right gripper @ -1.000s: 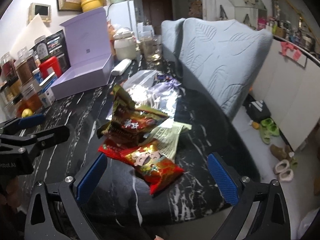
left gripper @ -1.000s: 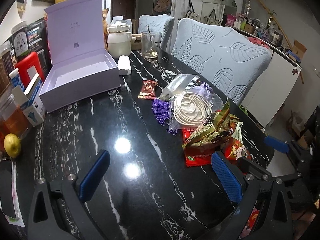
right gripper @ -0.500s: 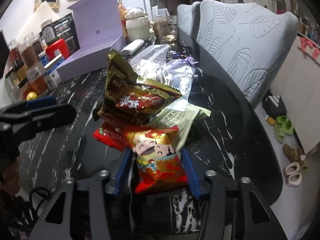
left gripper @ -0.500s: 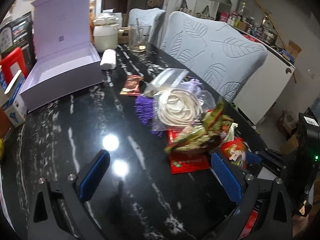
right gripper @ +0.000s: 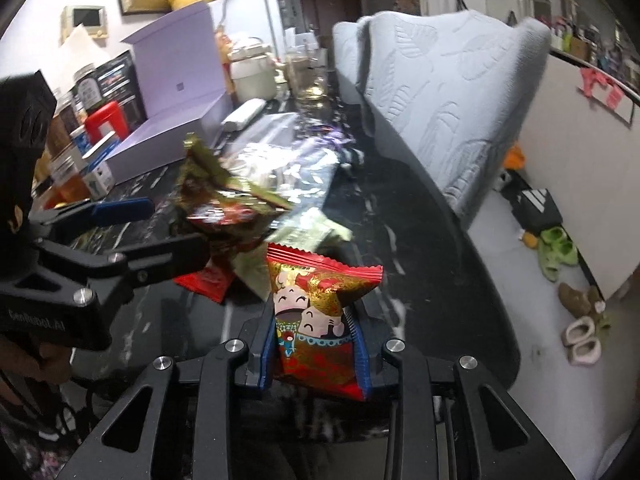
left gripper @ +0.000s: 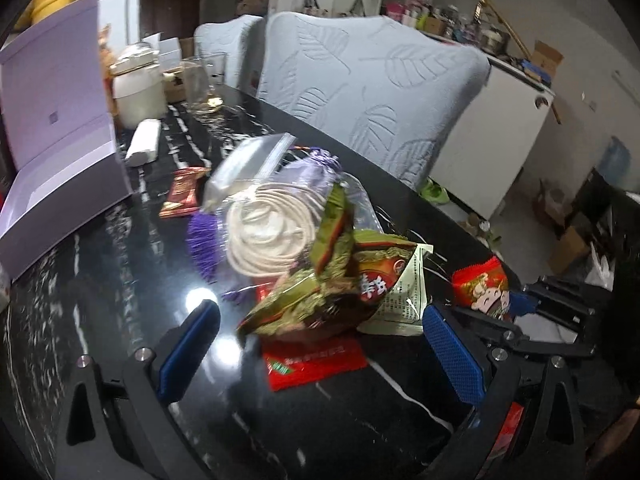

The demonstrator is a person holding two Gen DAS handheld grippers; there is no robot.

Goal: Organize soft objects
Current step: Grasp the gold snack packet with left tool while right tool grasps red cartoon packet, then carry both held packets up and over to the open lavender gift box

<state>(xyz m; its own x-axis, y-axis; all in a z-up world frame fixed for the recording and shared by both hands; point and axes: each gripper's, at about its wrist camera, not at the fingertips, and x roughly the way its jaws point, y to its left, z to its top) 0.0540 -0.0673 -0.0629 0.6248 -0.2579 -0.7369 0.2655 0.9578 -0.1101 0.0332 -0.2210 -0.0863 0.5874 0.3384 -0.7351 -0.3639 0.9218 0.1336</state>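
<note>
My right tongs [right gripper: 314, 354] are clamped on the red snack packet [right gripper: 320, 312], pads pinching its lower half from both sides; it sits clear of the counter [right gripper: 420, 248], just right of the pile. Left tongs [left gripper: 320, 356] are wide open, holding nothing, framing the green-brown snack bag [left gripper: 332, 292] on top of the pile.

Handling, my read: the red packet is light, air-puffed foil, soft and crushable, slick surface. The grip lies across the body; a tighter squeeze could pop it or crush the contents, and a looser one lets the foil slide. The crimped seam edge would be a firmer spot.

Orientation: the packet's long axis runs along the tong fingers, away from the camera, serrated top seam pointing forward and up, printed face toward the lens, tilted slightly right.

Green-brown bag: also light and crinkly, lying skewed on a flat red sachet [left gripper: 316, 364], long axis roughly left-right between my left fingers. Behind it lie a zip bag with coiled cord [left gripper: 272, 232] and the open purple box [left gripper: 60, 160], a likely destination.
</note>
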